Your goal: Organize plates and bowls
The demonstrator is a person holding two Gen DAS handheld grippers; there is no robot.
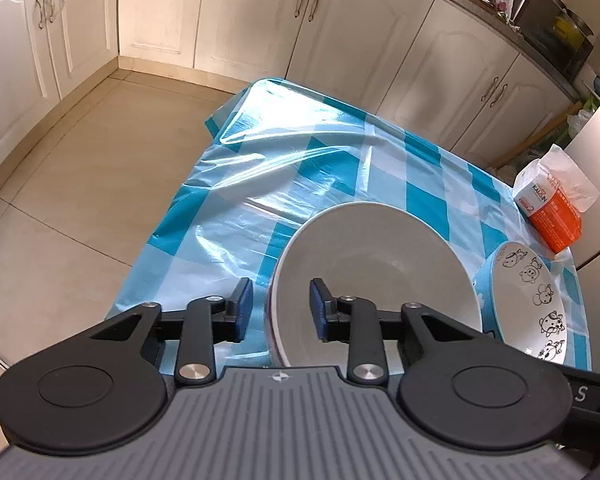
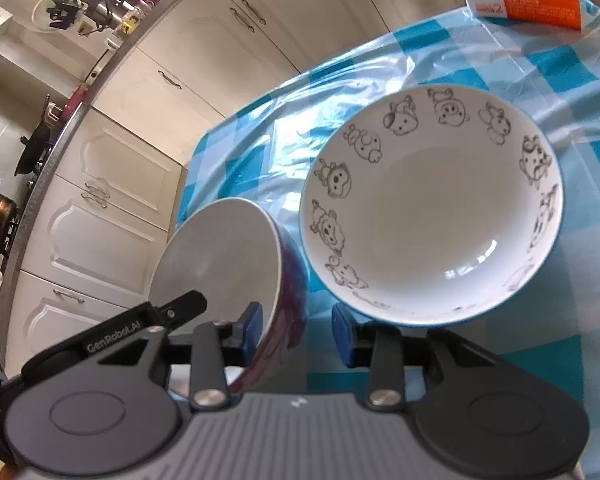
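Two bowls side by side on checked table (image 1: 340, 160)

Left tongs (image 1: 281, 309) straddle plain bowl (image 1: 374, 276) rim at 9 o'clock, pads not pressing; right tongs (image 2: 297, 330) likewise. Cartoon bowl (image 2: 432, 208) alongside. Glazed ceramic: heavy, slippery, breakable; pinch rim.

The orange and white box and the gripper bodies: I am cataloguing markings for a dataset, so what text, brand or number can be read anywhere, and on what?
"KAIXIN" and a "2": white end of the orange and white box; seen upside down in the right wrist view.
"GenRoboLAI", last letters uncertain: black arm of the left gripper.
"S": black part at the right edge.
Small print on the box's orange face: too blurred to read.
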